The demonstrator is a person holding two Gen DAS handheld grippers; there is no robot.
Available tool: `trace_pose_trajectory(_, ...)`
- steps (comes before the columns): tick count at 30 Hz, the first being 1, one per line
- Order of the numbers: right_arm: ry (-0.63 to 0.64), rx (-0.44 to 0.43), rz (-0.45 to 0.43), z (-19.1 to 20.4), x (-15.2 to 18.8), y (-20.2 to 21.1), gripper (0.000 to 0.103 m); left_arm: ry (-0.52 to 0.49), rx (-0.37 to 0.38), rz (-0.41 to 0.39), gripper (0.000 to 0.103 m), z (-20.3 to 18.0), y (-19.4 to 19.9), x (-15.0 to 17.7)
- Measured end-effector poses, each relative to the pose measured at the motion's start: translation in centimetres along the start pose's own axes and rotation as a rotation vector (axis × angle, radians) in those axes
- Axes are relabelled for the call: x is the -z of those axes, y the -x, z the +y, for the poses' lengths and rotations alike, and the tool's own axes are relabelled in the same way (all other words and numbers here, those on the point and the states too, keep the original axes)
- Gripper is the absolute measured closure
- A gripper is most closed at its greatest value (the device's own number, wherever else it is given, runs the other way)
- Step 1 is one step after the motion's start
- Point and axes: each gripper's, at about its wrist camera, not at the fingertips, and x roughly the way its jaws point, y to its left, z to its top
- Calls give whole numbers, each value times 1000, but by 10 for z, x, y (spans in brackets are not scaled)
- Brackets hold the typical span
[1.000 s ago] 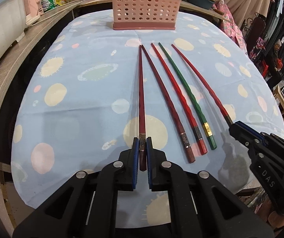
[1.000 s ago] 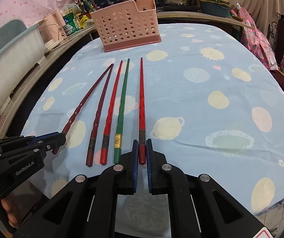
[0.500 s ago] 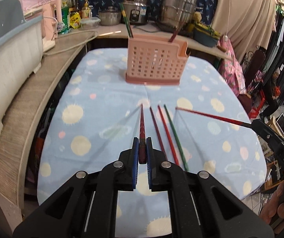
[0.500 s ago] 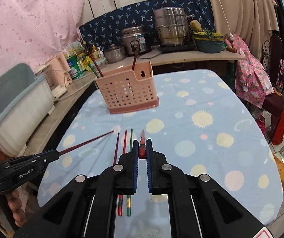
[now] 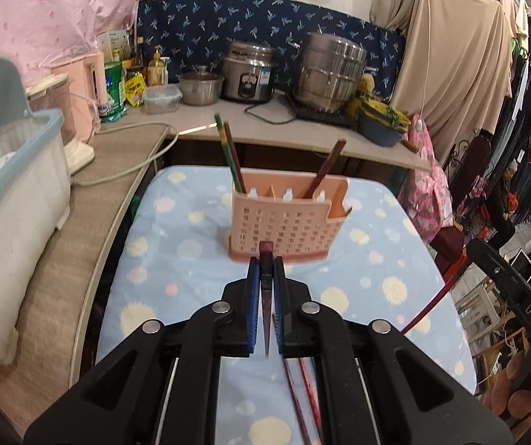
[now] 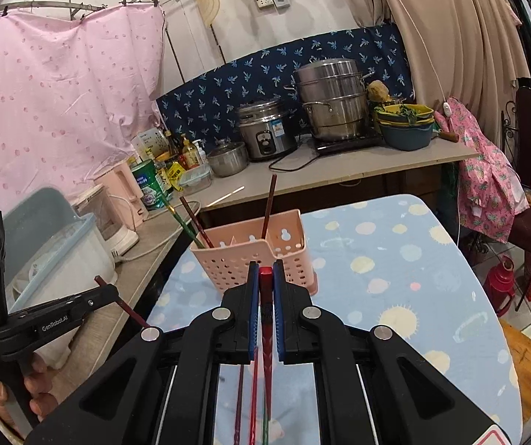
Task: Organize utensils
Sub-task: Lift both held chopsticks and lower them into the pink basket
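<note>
My left gripper (image 5: pixel 265 264) is shut on a dark red chopstick (image 5: pixel 266 296), which hangs steeply down from its jaws above the spotted blue tablecloth (image 5: pixel 176 244). My right gripper (image 6: pixel 265 267) is shut on a bright red chopstick (image 6: pixel 266 326), also lifted with its tip down. Ahead of both stands the pink perforated utensil holder (image 5: pixel 284 222) (image 6: pixel 254 256), with a green and a dark chopstick (image 5: pixel 230 155) in its left part and a brown one (image 5: pixel 326 167) in its right. Three chopsticks (image 6: pixel 250 389) lie on the cloth below.
A counter (image 5: pixel 228 126) behind the table carries a rice cooker (image 5: pixel 248 72), steel pots (image 5: pixel 330 70), bottles and a cord. A white tub (image 5: pixel 9 193) stands on the left ledge. Clothes hang beyond the table's right edge, and a red flask (image 6: pixel 501 282) stands on the floor.
Both grippers have lifted their chopsticks off the cloth and risen well above it. The chopsticks have swung from lying flat to hanging tip-down. The holder now shows from higher up.
</note>
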Motion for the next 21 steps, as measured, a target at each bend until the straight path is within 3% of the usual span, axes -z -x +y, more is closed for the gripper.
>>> trace_pose_trajectory(16,-10,-66,-234,30,-131,-29,96,30,-3,-245,96,-6,10,-128)
trace_pose_trajectory(21,-6,-60,-271,34,-157,-52,96,37,-9,-289,96,-3,-4,-155)
